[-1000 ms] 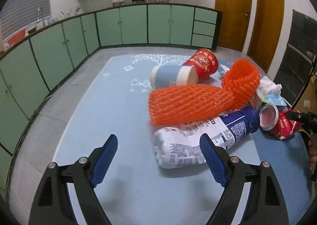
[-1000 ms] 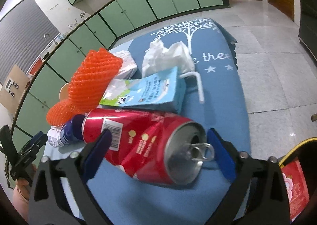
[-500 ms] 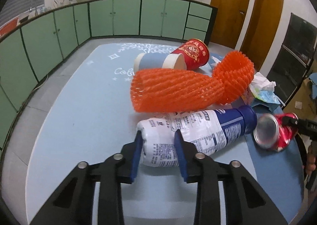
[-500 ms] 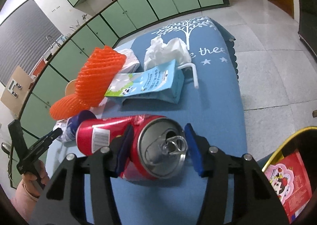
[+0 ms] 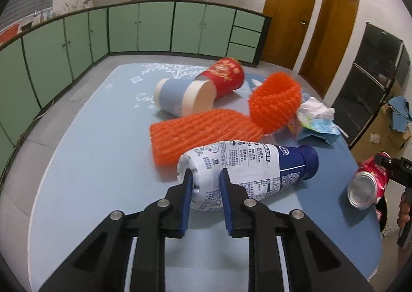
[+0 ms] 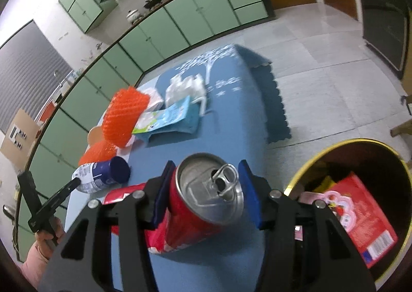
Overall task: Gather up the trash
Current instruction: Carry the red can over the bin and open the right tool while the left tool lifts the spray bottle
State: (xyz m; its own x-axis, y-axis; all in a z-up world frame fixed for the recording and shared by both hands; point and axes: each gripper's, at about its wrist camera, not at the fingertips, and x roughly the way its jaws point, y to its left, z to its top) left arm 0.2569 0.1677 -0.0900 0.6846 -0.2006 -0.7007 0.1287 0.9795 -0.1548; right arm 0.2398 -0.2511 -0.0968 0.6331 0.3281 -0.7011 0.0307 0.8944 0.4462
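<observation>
Left wrist view first: the left gripper (image 5: 204,183), wide apart a second ago around nothing, now has its blue pads pinching the base end of the white plastic bottle (image 5: 244,171), and the jaws are closing further, the soft wall dimpling between them. The bottle lies on its side on the blue table (image 5: 90,163), its dark blue cap pointing right, its shoulder touching the orange foam net (image 5: 206,132). Beyond sit two tipped paper cups (image 5: 200,91) and a crumpled tissue (image 5: 316,110).

Over on the right wrist view, bigger news: the right gripper (image 6: 208,189) has clamped its pads on the red soda can (image 6: 203,202), which a second ago lay flat between open jaws. Now the can is off the tabletop, its top toward the camera, and the yellow-rimmed bin (image 6: 303,171) has swung into sight just to the right, a red packet already inside.

So both hands have trash in grip; my read is the can drops next, the bottle to follow.
</observation>
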